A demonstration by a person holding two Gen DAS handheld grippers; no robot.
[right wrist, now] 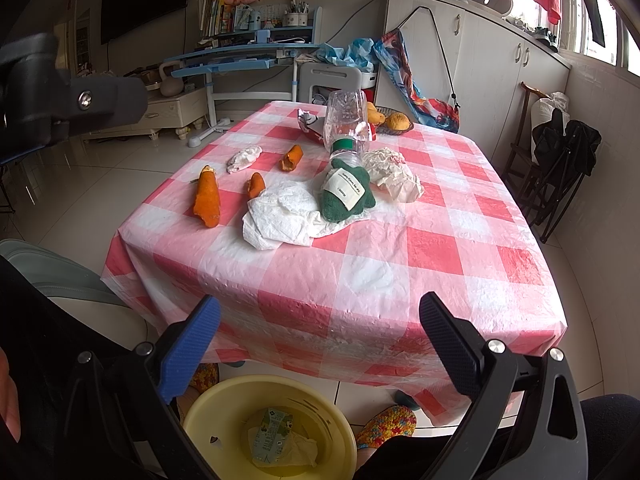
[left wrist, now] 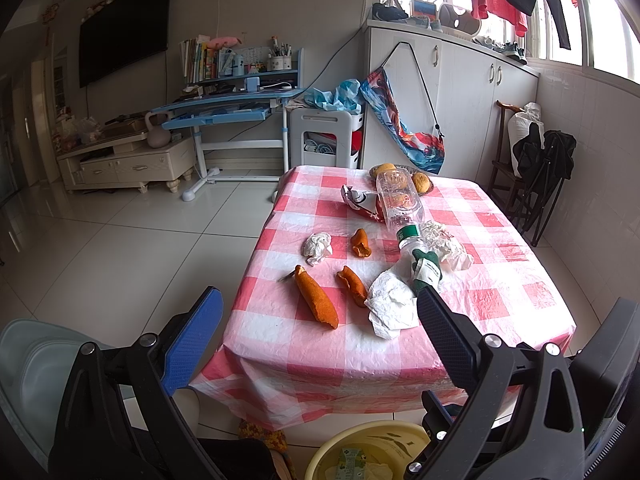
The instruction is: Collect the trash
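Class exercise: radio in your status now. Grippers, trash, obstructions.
Left gripper and right gripper both open, empty. Peels, tissues, plastic bottle on the table; yellow basin below holds some trash. Nothing blocking.

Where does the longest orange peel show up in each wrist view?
Left wrist view: the longest orange peel lies just left of centre, near the table's front left edge, left of the big white tissue.
Right wrist view: the longest orange peel is at upper left, by the table's left edge.
Shared landmark: the clear plastic bottle with a green band, lying further back on the checked tablecloth.
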